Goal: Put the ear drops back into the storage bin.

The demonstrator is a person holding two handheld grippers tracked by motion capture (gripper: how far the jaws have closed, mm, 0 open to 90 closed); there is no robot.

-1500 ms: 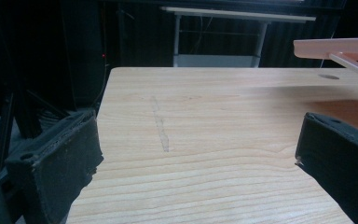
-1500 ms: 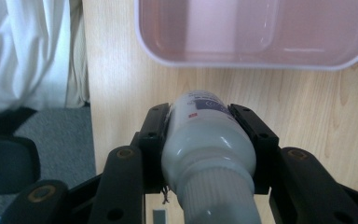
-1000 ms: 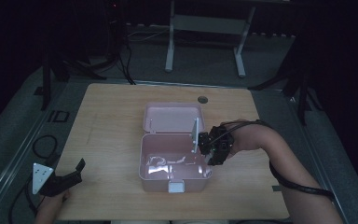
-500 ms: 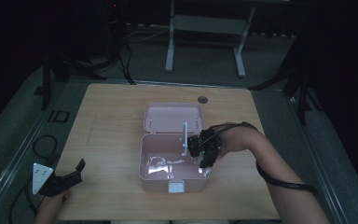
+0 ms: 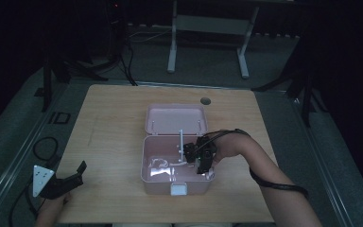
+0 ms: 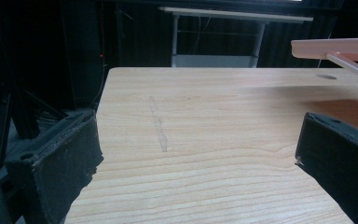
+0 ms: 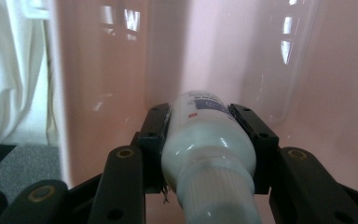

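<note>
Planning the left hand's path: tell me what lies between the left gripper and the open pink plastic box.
Only bare light wooden tabletop between the left gripper and the pink plastic box, seen in the high view; the left gripper view shows the same bare wood.

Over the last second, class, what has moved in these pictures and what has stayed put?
The right tongs, clamped on a white bottle, have come down from above the pink box's right edge into the open box. The grip has not changed. The left tongs, the box and its lid stayed where they were.
</note>
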